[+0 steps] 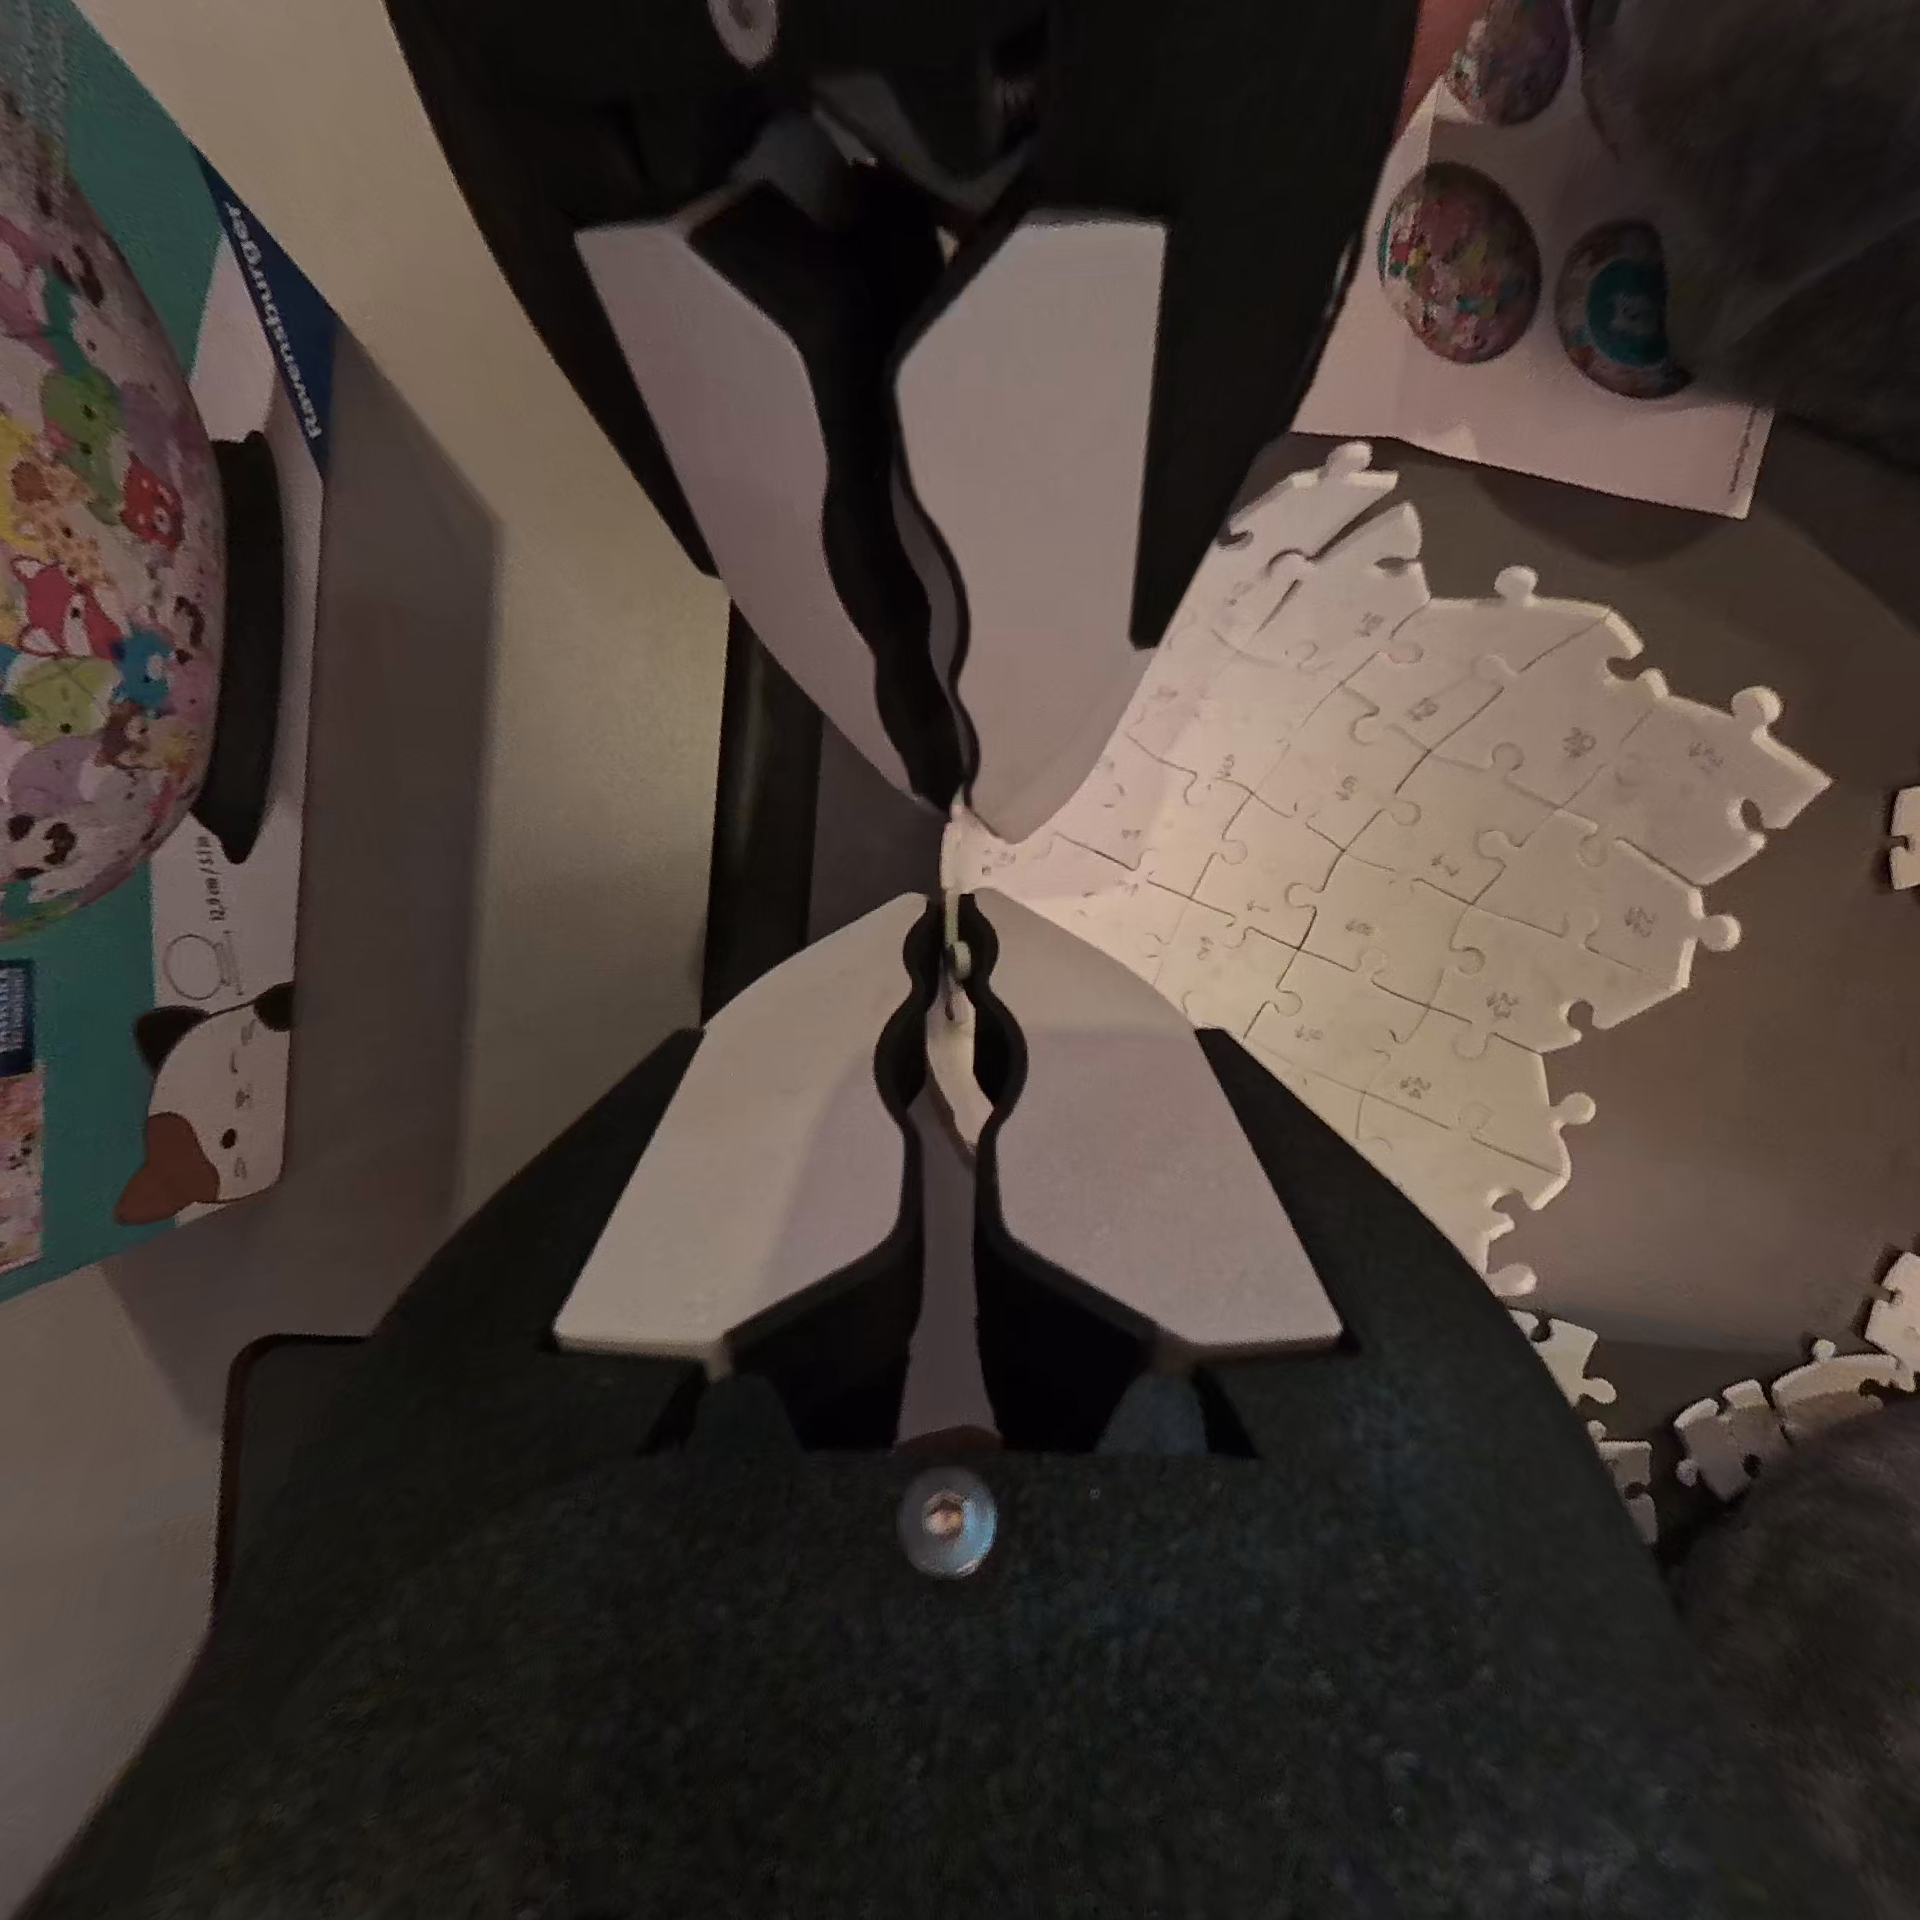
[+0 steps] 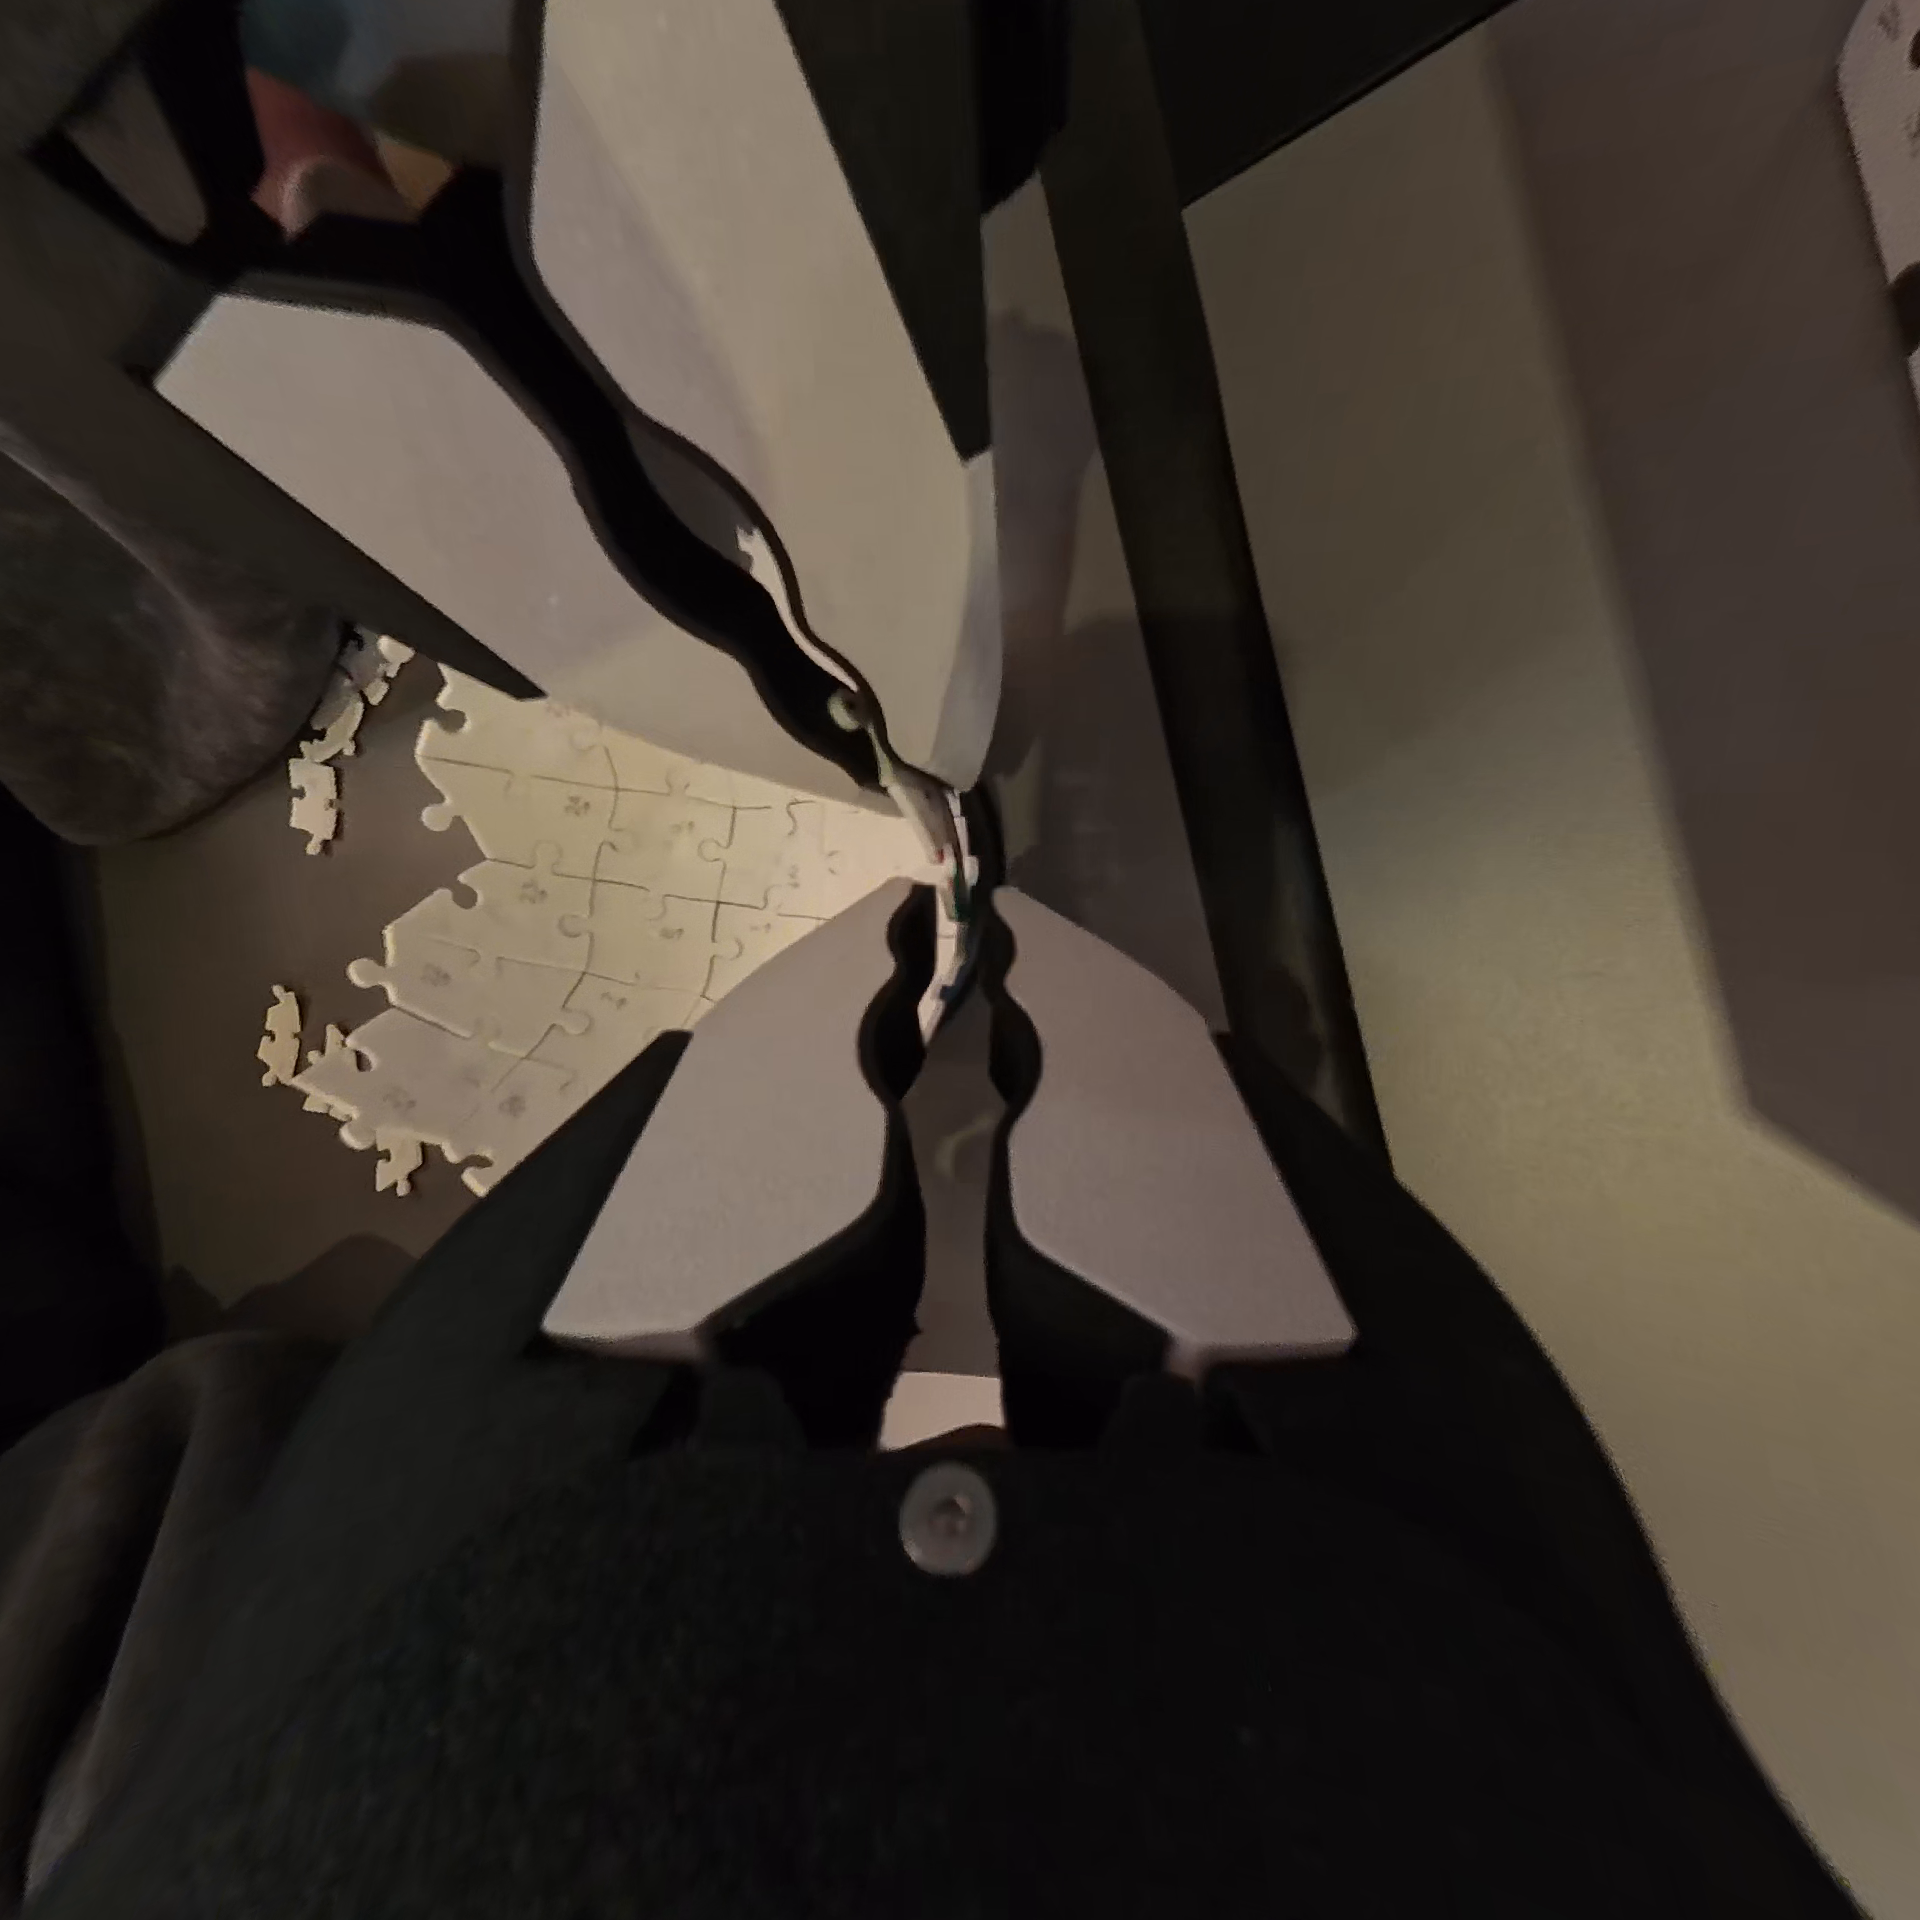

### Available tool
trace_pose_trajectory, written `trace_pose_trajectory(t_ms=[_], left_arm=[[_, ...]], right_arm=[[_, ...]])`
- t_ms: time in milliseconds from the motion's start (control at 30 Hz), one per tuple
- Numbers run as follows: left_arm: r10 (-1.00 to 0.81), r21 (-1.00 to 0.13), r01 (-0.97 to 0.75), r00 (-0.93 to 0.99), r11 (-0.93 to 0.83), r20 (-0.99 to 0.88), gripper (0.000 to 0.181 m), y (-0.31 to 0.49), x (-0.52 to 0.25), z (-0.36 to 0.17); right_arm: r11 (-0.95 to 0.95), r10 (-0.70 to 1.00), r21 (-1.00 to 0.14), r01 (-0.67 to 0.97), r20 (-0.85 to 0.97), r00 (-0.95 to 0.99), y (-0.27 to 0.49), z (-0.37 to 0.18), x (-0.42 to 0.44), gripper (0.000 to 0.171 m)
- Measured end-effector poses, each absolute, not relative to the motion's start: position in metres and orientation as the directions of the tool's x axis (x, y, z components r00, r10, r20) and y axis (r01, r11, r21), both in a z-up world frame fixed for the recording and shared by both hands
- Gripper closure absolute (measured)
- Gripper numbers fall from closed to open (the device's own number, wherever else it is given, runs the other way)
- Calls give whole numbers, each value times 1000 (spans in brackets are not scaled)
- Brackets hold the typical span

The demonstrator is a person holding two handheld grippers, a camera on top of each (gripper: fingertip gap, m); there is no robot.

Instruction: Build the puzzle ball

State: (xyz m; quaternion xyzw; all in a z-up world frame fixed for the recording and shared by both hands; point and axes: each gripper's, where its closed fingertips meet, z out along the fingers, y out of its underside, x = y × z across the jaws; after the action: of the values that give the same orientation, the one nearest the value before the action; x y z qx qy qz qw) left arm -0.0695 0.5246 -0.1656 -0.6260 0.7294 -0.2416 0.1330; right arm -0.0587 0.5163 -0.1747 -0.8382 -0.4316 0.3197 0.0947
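Pinched tip to tip, a small puzzle piece is gripped edge-on by the left hand-held gripper and right hand-held gripper, both nearly closed. Partly hidden behind them, the assembled puzzle section lies white side up on the surface; its printed face is unseen.

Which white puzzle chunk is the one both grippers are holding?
The large joined sheet, pinched at its left edge by the left gripper and right gripper; the small loose pieces lie untouched.

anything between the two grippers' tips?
Only the joined puzzle section: the left gripper and right gripper pinch the same edge, tips nearly meeting. Both wrist views show it.
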Motion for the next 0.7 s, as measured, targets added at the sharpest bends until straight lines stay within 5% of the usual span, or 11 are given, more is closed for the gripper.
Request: trace_pose_trajectory(t_ms=[300,400,567,700], left_arm=[[-983,-521,-849,-158,87,94,176,529,-67,-168],[-986,-548,-835,-130,51,105,157,534,-67,-162],[-971,-574,-819,-119,-22,207,155,529,-76,-150],[-970,-491,-869,-71,-54,232,151,528,-81,-161]], right_arm=[[-641,760,-420,642,-462,457,519,-178,-59,169],[-643,758,-422,639,-465,457,519,-178,-59,169],[-656,747,-412,632,-476,465,519,-178,-59,169],[-657,746,-408,634,-469,472,519,-178,-59,169]])
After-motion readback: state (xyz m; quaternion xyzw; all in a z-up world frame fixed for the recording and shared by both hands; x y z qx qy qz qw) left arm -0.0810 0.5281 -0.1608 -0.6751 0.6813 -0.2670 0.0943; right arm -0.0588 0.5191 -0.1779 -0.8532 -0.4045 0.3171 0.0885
